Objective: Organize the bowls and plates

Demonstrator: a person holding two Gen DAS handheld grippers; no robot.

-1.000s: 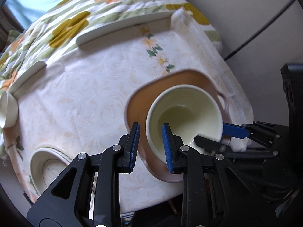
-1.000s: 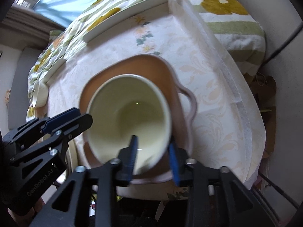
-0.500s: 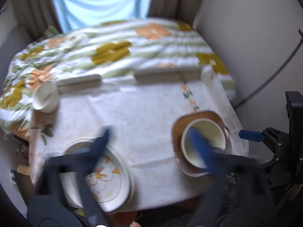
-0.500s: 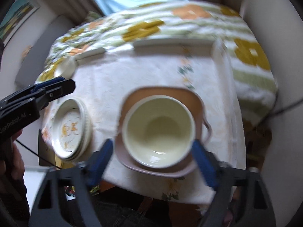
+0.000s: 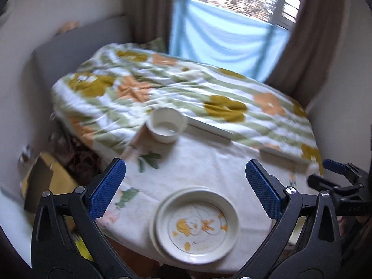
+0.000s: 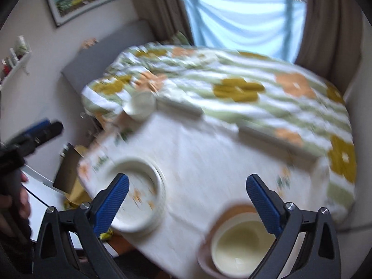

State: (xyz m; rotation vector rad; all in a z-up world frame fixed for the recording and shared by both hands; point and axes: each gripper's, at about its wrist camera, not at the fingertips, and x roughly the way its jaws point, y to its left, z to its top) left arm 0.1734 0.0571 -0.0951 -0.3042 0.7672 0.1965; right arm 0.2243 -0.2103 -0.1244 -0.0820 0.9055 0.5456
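My left gripper (image 5: 184, 187) is open and empty, held above a stack of white plates with orange flower marks (image 5: 196, 225) at the table's near edge. A small white bowl (image 5: 166, 124) stands at the table's far left corner. My right gripper (image 6: 187, 198) is open and empty, above the table. A cream bowl (image 6: 241, 248) sits on a brown plate (image 6: 207, 262) below its right finger. The plate stack (image 6: 137, 197) lies behind its left finger. The white bowl (image 6: 140, 104) is blurred at the far left.
The round table (image 5: 204, 162) has a pale flowered cloth. A bed with a flowered blanket (image 5: 186, 88) lies behind it, below a window. A yellow box (image 5: 44, 181) stands on the floor at the left. Each gripper shows at the edge of the other's view.
Both grippers let go of the cream bowl, opened wide and pulled up and back from the table. The left one swung left over the plate stack.
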